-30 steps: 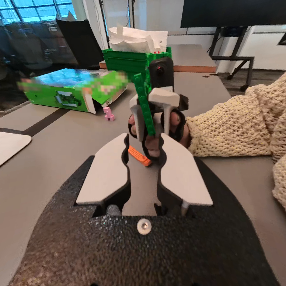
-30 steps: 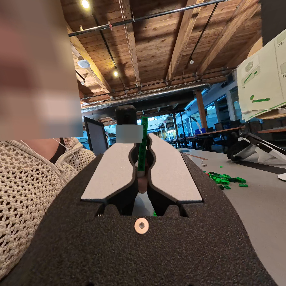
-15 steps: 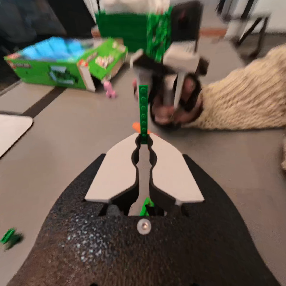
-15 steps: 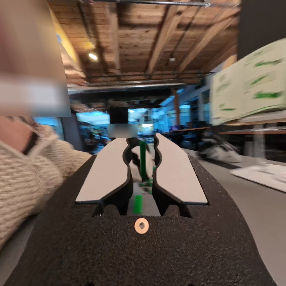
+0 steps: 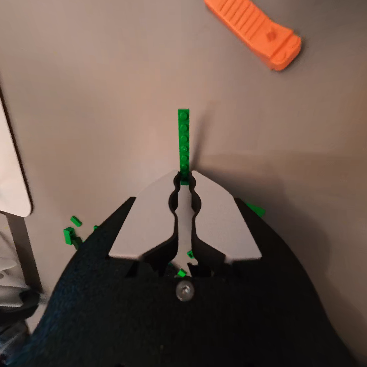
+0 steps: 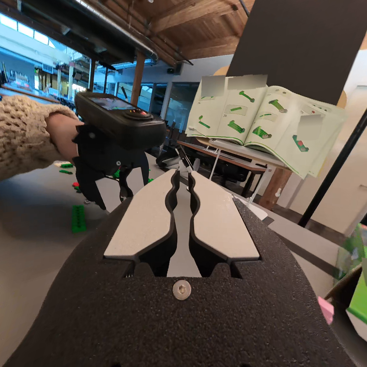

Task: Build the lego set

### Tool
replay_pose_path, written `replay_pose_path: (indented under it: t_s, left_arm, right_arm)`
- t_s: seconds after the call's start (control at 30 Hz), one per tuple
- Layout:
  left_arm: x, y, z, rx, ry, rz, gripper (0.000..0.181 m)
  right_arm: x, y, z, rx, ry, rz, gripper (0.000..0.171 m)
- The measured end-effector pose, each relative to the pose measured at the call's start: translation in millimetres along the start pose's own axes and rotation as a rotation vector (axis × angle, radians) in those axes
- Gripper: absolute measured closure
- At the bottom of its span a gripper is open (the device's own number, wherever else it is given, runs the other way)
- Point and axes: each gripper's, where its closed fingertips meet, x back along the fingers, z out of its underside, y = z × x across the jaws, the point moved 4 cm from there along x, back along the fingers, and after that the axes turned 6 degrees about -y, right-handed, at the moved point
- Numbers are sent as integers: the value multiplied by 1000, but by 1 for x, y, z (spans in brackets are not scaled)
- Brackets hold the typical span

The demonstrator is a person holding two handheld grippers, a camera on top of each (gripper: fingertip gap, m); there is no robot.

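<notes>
In the left wrist view my left gripper (image 5: 184,176) is shut on one end of a long, thin green plate (image 5: 184,139), one stud wide. It points down at the grey table (image 5: 99,99) with the plate sticking out ahead of the fingertips. In the right wrist view my right gripper (image 6: 183,174) is closed to a narrow gap with nothing between the fingers. The left gripper (image 6: 114,201) also shows there at the left, held by a hand in a knit sleeve and pointing down at the table. A wider green plate (image 6: 79,218) lies flat beside it.
An orange brick separator (image 5: 258,33) lies at the upper right. Small green pieces (image 5: 71,234) lie at the lower left next to a white stand base (image 5: 12,158). An open instruction booklet (image 6: 258,119) sits on a stand. A green box (image 6: 355,268) and a pink piece (image 6: 325,311) are at the right. Spacing between my two grippers at the tips: around 15 centimeters. The left tips stand about 10 centimeters off the orange brick separator (image 5: 258,33).
The long green plate passed from my right gripper to my left. My left gripper then tipped down toward the table. My right gripper opened, let go, turned toward the booklet and closed empty.
</notes>
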Motion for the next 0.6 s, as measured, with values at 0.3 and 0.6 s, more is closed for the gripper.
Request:
replay_pose_path:
  t_s: [0.3, 0.6]
  left_arm:
    - [4, 10, 7, 146, 11, -40, 151]
    - [115, 0, -8, -57, 471, -211, 181]
  right_arm:
    - [1, -7, 5, -58, 11, 31, 163]
    - [2, -12, 7, -111, 22, 61, 164]
